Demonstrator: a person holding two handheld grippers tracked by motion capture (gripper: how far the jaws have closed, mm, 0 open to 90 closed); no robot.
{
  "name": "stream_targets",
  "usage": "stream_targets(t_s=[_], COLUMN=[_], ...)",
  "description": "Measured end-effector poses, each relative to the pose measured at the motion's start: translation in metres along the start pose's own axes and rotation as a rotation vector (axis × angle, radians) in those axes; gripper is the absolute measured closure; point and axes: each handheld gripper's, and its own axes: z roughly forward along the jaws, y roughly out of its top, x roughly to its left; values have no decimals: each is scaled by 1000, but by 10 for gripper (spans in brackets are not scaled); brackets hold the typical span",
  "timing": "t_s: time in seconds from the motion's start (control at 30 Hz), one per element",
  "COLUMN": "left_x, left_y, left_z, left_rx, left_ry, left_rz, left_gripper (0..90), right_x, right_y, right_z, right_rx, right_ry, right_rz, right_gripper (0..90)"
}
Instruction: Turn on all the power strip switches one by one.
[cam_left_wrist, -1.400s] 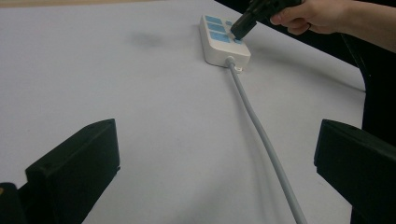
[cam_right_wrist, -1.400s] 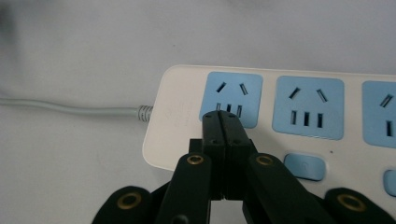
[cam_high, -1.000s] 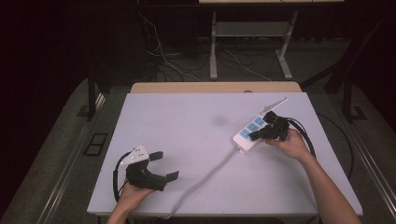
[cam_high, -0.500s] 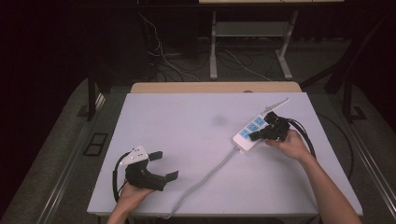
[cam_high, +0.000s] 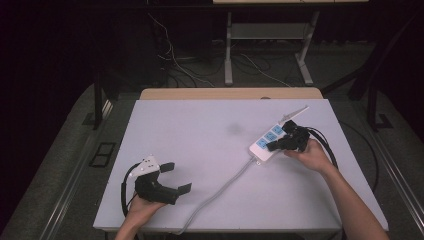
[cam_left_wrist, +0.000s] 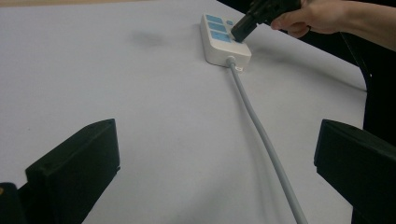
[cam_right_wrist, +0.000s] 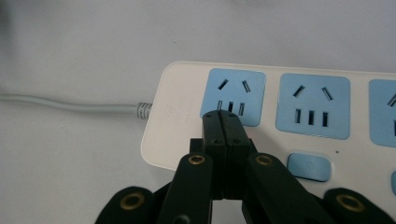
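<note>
A white power strip (cam_high: 263, 142) with blue sockets lies at the right of the table (cam_high: 200, 130). Its grey cable (cam_high: 225, 185) runs to the table's front edge. My right gripper (cam_high: 272, 146) is shut with nothing between its jaws. In the right gripper view its tips (cam_right_wrist: 220, 116) rest over the power strip (cam_right_wrist: 180, 107), just below the end socket (cam_right_wrist: 232, 95) and left of a blue button (cam_right_wrist: 309, 167). My left gripper (cam_high: 176, 177) stands open near the front left, empty. In the left gripper view it (cam_left_wrist: 215, 177) faces the cable (cam_left_wrist: 261, 135), the power strip (cam_left_wrist: 223, 39) and the right gripper (cam_left_wrist: 240, 31).
A thin white piece (cam_high: 295, 114) sticks out beyond the strip's far end. A wooden board edge (cam_high: 230, 93) lies behind the table. Loose cables (cam_high: 190, 65) and a metal stand (cam_high: 270, 45) are on the dark floor beyond.
</note>
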Motion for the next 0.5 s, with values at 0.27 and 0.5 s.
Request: stream_targets(t_s=[0.27, 0.5], left_x=[0, 2], left_y=[0, 0], left_z=[-1, 0], left_rx=[0, 0], left_ry=[2, 0], left_rz=[6, -3], left_gripper=[0, 0], right_x=[2, -5], right_y=[0, -1], right_z=[0, -4], right_rx=[7, -4], right_ry=[-12, -35], right_rz=[-3, 22], right_gripper=[900, 900])
